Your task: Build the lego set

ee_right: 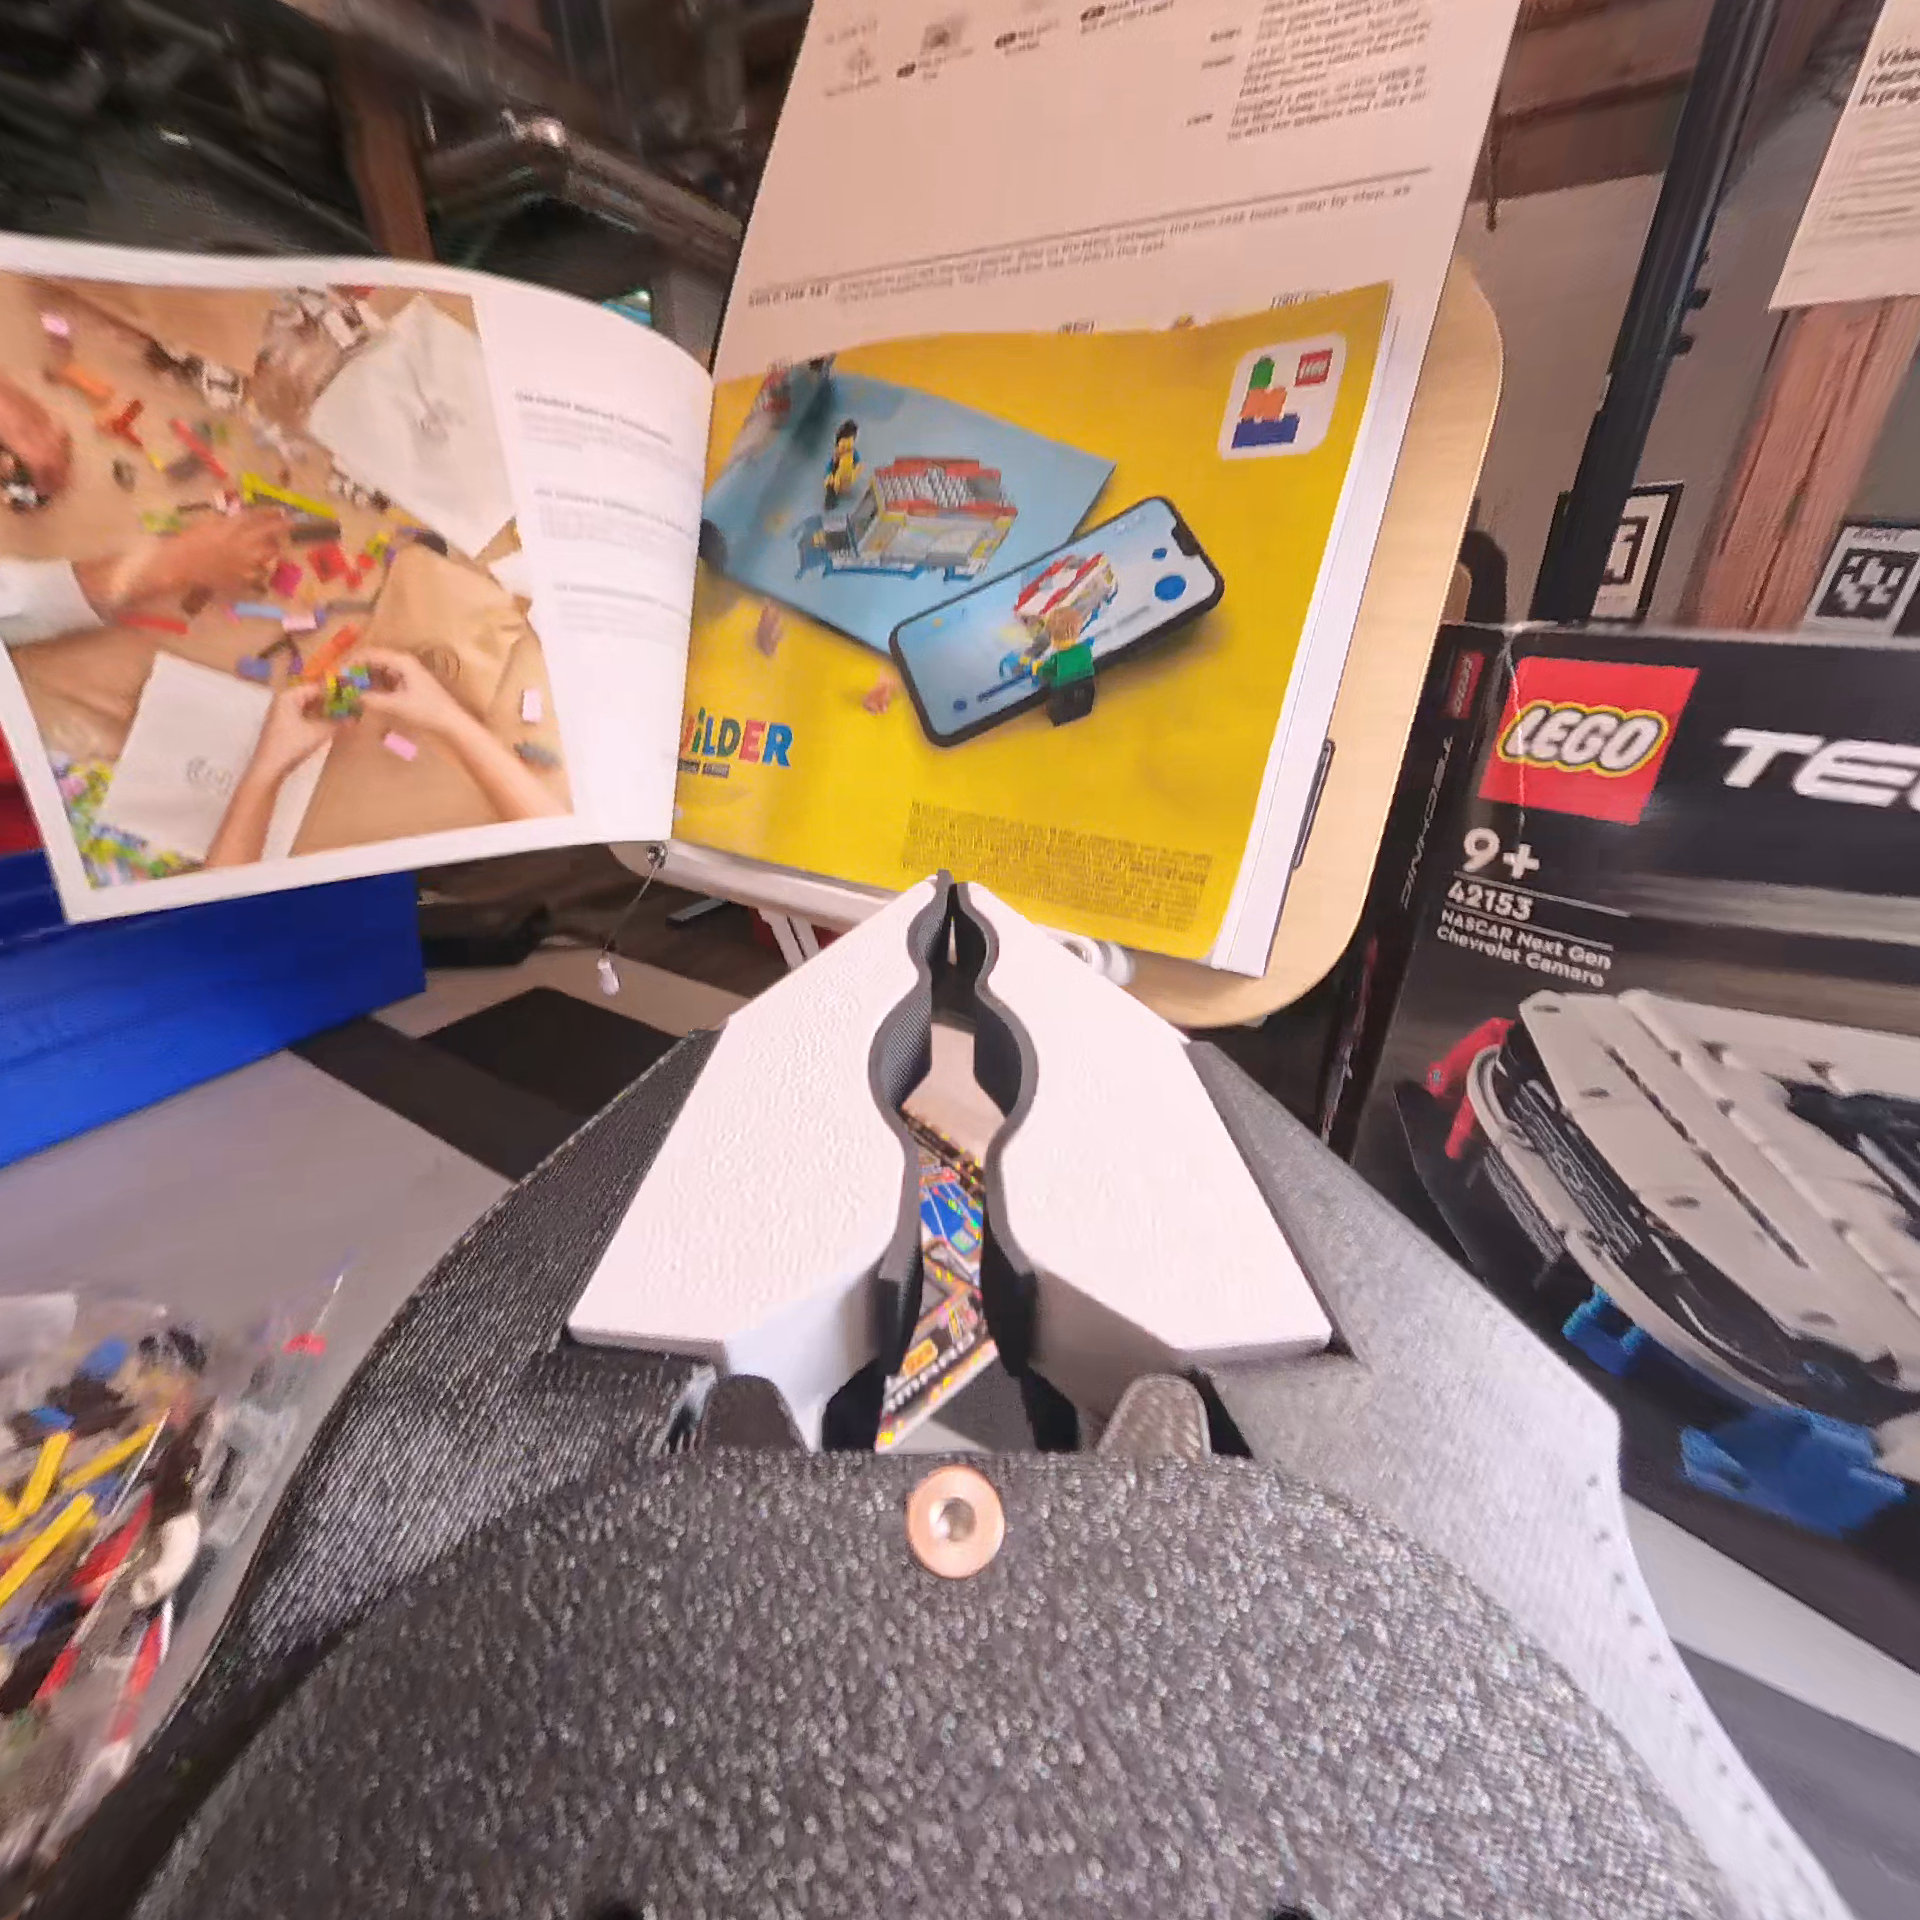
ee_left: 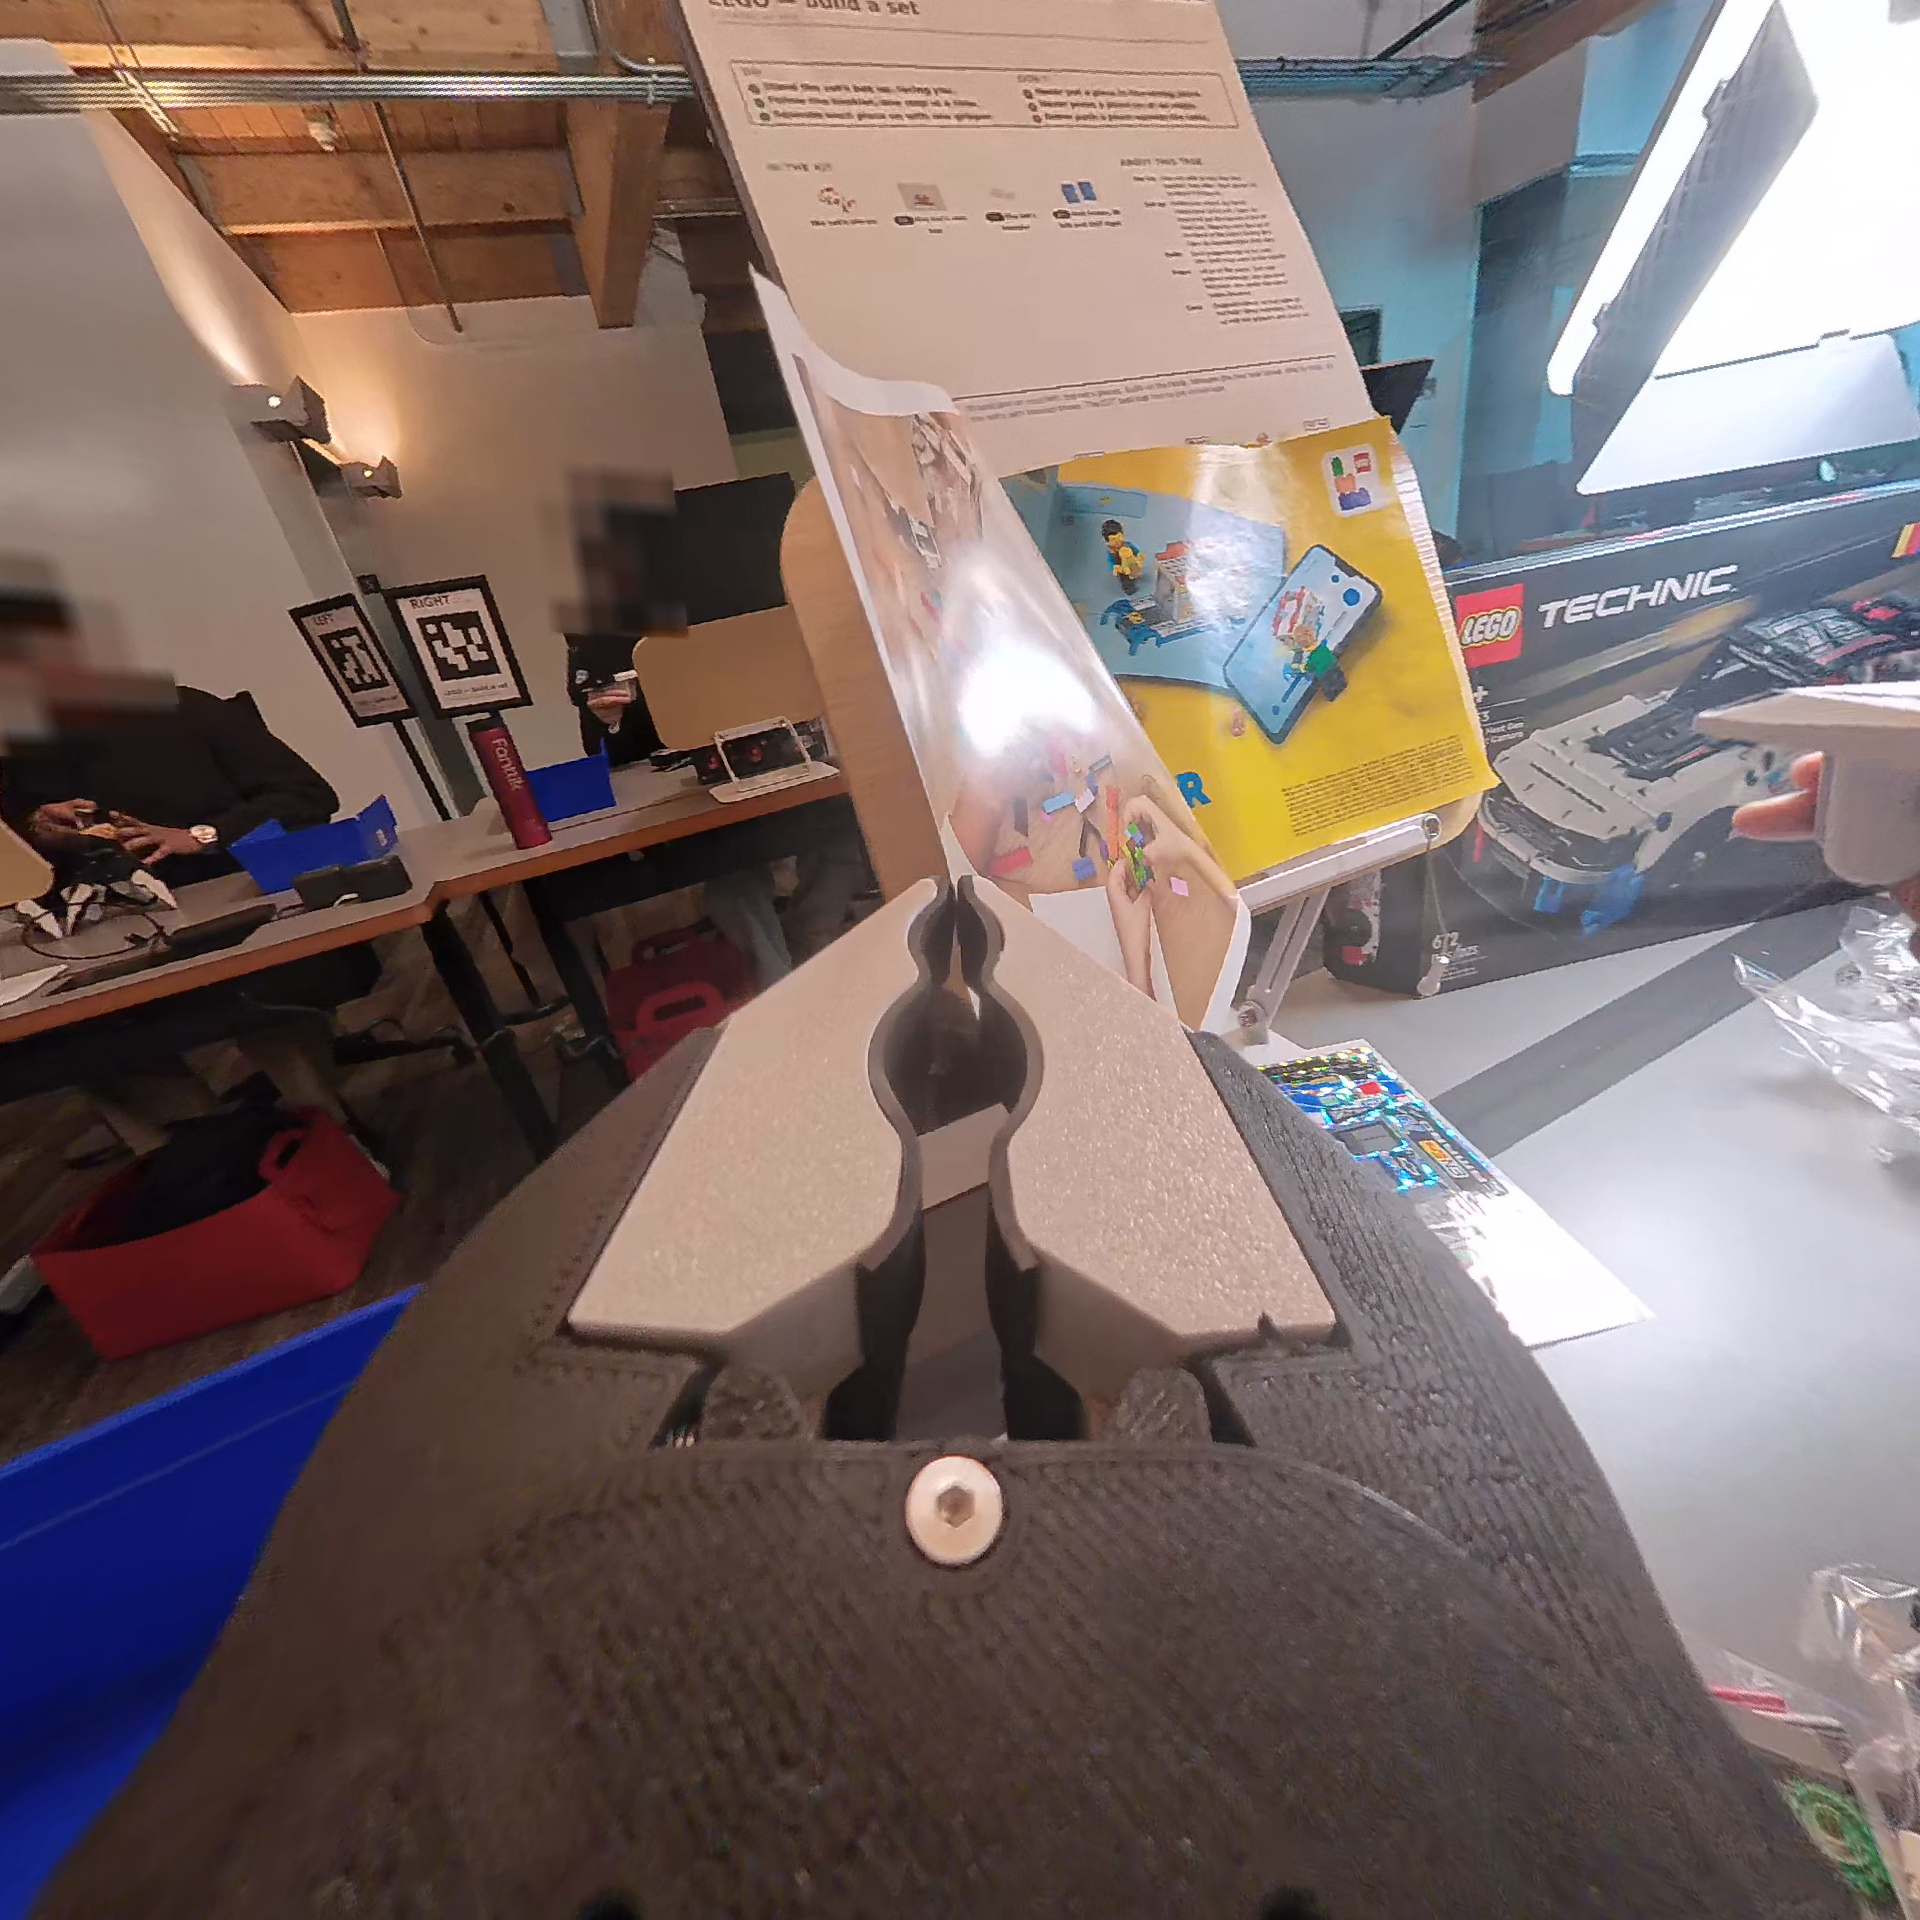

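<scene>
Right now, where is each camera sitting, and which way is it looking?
Left wrist view: sits on the left tongs, looking along their shut tips, which pinch a lifted page of the instruction booklet on its stand; the far right tongs and a fingertip show at the right edge.
Right wrist view: sits on the right tongs, shut on nothing, facing the booklet's yellow page head-on, with the set's box on the right and a bag of pieces lower left.
Both share: the booklet, the box, the sticker sheet.

booklet [ee_right: 997, 623] propped open on stand
</scene>
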